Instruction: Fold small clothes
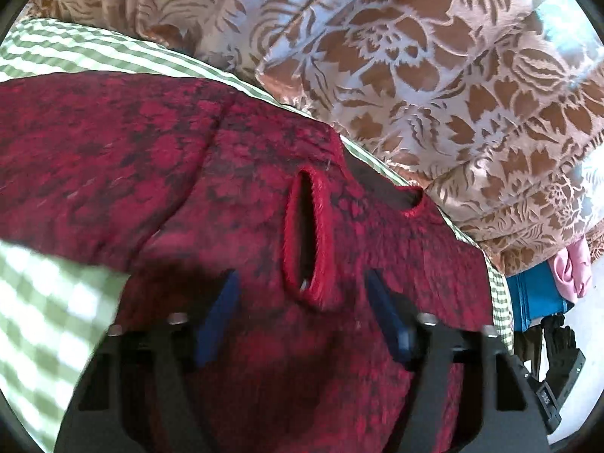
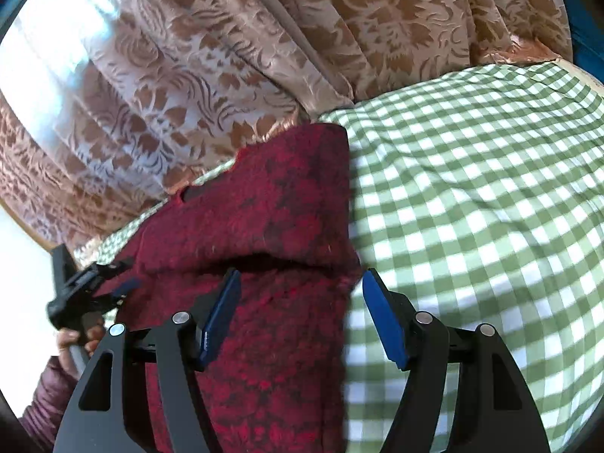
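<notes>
A small red and black fuzzy garment (image 1: 234, 196) lies spread on a green and white checked cloth (image 1: 45, 302). An arm opening (image 1: 305, 234) with a red trim sits just ahead of my left gripper (image 1: 302, 283), which is open and hovers low over the garment. In the right wrist view the garment (image 2: 264, 339) has a fold ridge across it. My right gripper (image 2: 300, 283) is open over the garment's right edge, one blue pad (image 2: 222, 313) over the garment, the other over the checked cloth (image 2: 472, 207). The left gripper also shows at the far left of that view (image 2: 113, 283).
A brown and cream floral curtain (image 1: 434, 75) hangs close behind the surface, also in the right wrist view (image 2: 188, 75). A blue object (image 1: 536, 302) and pink cloth (image 1: 570, 268) lie past the surface's right edge.
</notes>
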{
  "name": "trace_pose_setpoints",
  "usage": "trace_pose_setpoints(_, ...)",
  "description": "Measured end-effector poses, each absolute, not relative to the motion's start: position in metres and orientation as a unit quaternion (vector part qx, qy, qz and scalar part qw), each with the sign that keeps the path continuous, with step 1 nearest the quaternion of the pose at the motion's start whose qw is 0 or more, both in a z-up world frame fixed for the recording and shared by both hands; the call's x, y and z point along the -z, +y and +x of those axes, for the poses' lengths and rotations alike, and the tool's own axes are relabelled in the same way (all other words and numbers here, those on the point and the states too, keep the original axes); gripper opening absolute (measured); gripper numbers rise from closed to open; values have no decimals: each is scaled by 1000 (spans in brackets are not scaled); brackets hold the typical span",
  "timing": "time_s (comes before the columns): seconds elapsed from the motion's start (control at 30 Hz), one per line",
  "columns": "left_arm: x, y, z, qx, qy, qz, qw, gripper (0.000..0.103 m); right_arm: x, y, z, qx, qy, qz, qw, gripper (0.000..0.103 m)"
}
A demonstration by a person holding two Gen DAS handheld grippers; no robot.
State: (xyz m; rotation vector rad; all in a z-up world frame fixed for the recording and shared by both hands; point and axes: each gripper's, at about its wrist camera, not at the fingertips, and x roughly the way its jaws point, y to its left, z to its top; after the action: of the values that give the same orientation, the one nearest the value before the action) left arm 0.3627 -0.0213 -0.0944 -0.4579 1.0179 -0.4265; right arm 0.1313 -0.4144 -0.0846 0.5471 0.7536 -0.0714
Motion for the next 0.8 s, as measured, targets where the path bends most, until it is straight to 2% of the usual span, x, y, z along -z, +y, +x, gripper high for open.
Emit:
trace_pose_setpoints(0.03, 95, -28, 368, 203, 483, -206, 827, 19, 82, -413, 137, 32, 360, 264, 894, 63)
trace_pose_setpoints(0.07, 94, -31, 369, 200, 482, -196, 830, 12, 81, -412, 143, 31, 357, 265, 895, 63)
trace_pose_setpoints(0.13, 83, -32, 362, 202, 454, -188, 847, 10, 80, -407, 159, 27, 351, 269, 897, 63)
trace_pose_setpoints(0.3, 66, -9, 345, 167, 418, -183, 874, 10, 98, -391, 212, 30, 374, 260, 890, 63)
trace_pose_setpoints(0.4, 81, -4, 355, 132, 445, -143, 874, 11, 122, -377, 243, 52, 404, 229, 884, 63)
trace_pose_setpoints(0.43, 90, -5, 358, 125, 459, -130, 870, 16, 130, -371, 251, 67, 410, 206, 886, 63)
trace_pose_setpoints(0.53, 100, -8, 359, 122, 459, -110, 873, 18, 138, -351, 259, 95, 402, 139, 900, 73)
trace_pose_setpoints(0.6, 94, -7, 356, 124, 456, -115, 874, 23, 140, -343, 260, 107, 402, 111, 902, 75)
trace_pose_setpoints(0.67, 90, -1, 349, 135, 451, -128, 873, 39, 141, -344, 259, 107, 400, 112, 903, 76)
trace_pose_setpoints(0.8, 84, 42, 330, 136, 443, -204, 863, 43, 141, -345, 259, 113, 401, 102, 903, 76)
